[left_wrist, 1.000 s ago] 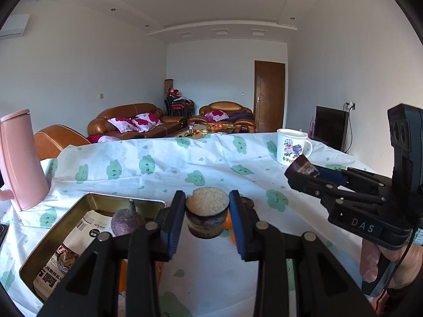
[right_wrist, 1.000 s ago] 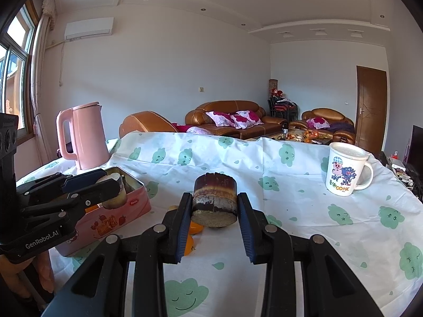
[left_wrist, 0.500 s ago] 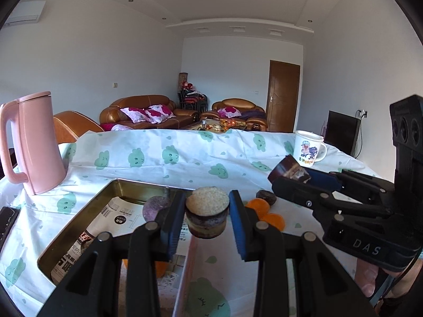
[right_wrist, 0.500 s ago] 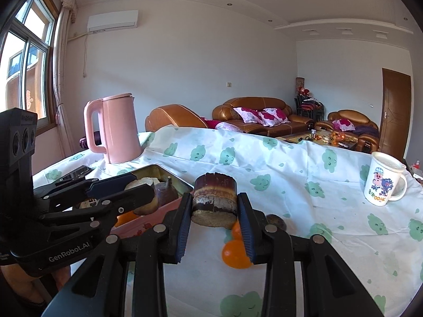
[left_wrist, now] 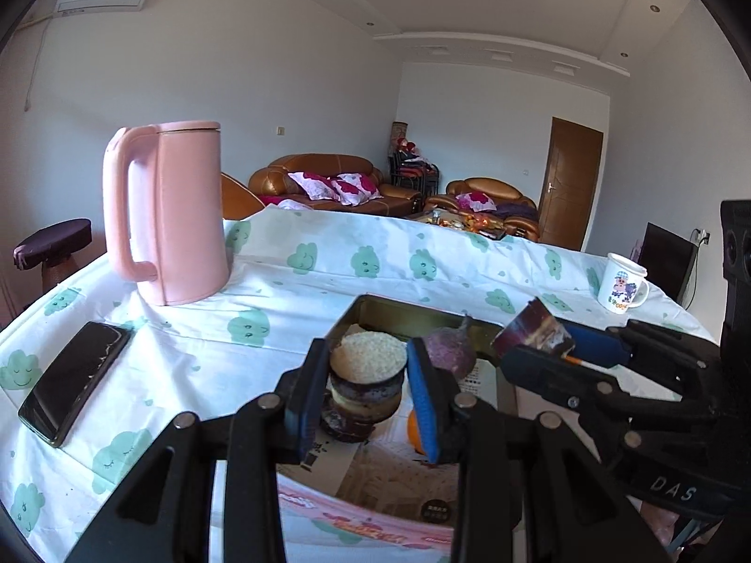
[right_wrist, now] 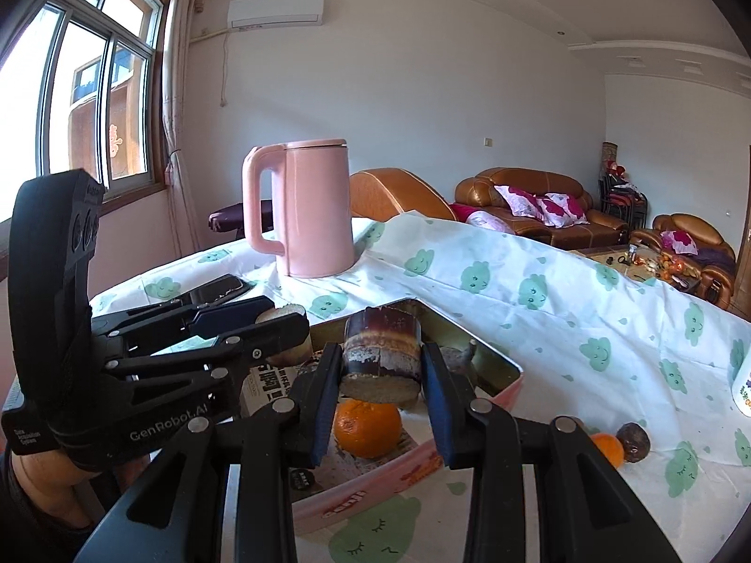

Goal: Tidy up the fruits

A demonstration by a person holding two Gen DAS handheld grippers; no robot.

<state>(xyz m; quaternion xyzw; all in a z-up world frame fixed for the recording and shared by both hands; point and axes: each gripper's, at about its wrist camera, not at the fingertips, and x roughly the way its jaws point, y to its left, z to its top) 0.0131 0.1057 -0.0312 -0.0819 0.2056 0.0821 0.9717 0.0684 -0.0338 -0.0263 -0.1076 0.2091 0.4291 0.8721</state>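
"DAS" stands on the right gripper (left_wrist: 540,345); "GenRobot.AI" on the left gripper (right_wrist: 281,323)

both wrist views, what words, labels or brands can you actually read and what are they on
"DAS": on the black right gripper body, in the left wrist view.
"GenRobot.AI": on the black left gripper body, in the right wrist view.
Small white label on the left gripper's side: too small to read.
White cartoon mug lettering: too blurred.
Printed paper lining the pink rectangular tin: blurred, not readable.
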